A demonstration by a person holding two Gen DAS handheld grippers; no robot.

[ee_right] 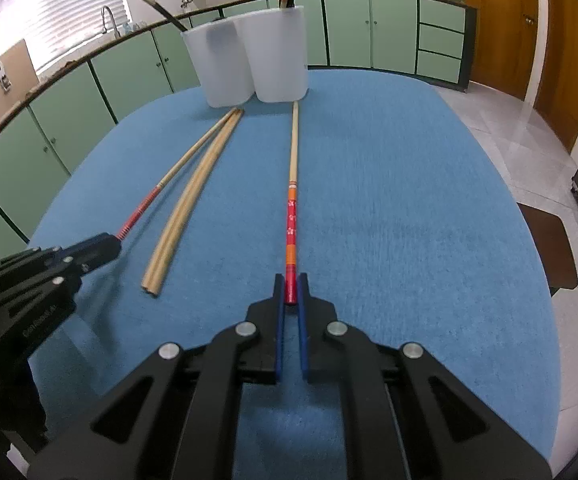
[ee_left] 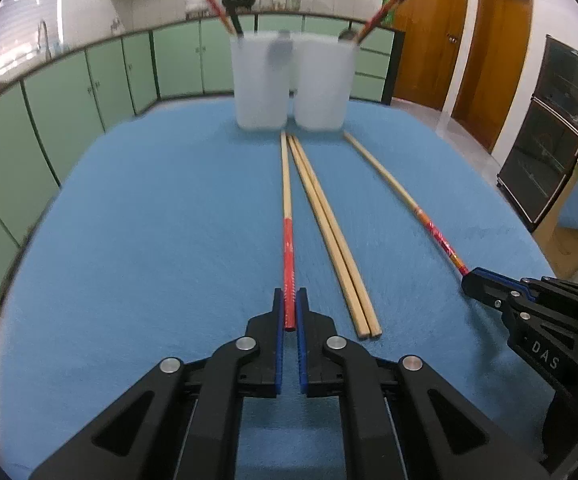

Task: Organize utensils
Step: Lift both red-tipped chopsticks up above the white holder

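Two white translucent cups (ee_left: 263,80) (ee_left: 323,82) stand at the far side of a blue table and hold chopsticks and spoons. My left gripper (ee_left: 289,300) is shut on the red end of a red-handled chopstick (ee_left: 287,208). My right gripper (ee_right: 291,286) is shut on the red end of a second red-handled chopstick (ee_right: 293,168), seen in the left wrist view (ee_left: 393,184) too. A pair of plain wooden chopsticks (ee_left: 329,232) lies between them, also in the right wrist view (ee_right: 185,208). All point toward the cups (ee_right: 219,66) (ee_right: 277,56).
The blue table cover (ee_left: 149,240) ends in a rounded edge. Green kitchen cabinets (ee_left: 89,88) run behind it. Wooden doors (ee_left: 429,32) and a dark oven cabinet (ee_left: 549,132) stand to the right, with tiled floor (ee_right: 509,128) beyond the table.
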